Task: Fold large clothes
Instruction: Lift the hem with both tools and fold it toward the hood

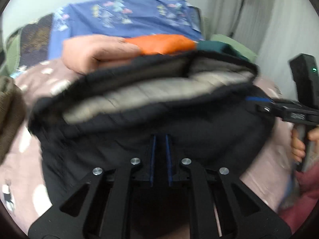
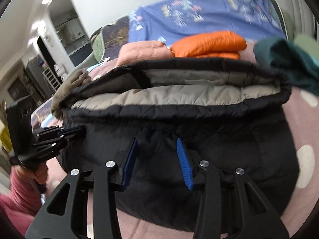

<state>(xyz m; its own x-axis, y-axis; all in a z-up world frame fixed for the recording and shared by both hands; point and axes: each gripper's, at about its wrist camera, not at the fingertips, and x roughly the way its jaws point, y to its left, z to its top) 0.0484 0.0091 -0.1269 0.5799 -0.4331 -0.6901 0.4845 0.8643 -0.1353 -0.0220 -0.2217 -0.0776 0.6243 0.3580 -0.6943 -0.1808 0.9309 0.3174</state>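
Observation:
A large black padded jacket (image 1: pixel 179 131) with grey lining (image 1: pixel 159 91) lies folded on the pink bed cover, its far part doubled back. My left gripper (image 1: pixel 160 139) is shut on the jacket's near edge, the black cloth pinched between its blue pads. In the right wrist view the same jacket (image 2: pixel 219 159) fills the middle, lining (image 2: pixel 159 97) showing. My right gripper (image 2: pixel 157 141) is open just over the black fabric, holding nothing. The left gripper (image 2: pixel 79 130) shows at the jacket's left edge, and the right gripper (image 1: pixel 259 103) shows at its right edge.
Behind the jacket lie folded clothes: a pink one (image 2: pixel 143 51), an orange one (image 2: pixel 209 43) and a dark green one (image 2: pixel 289 63). A brown garment (image 2: pixel 69 85) sits at the left. A blue patterned sheet (image 1: pixel 129 18) covers the headboard end. The bed cover (image 2: pixel 303 119) is pink with white spots.

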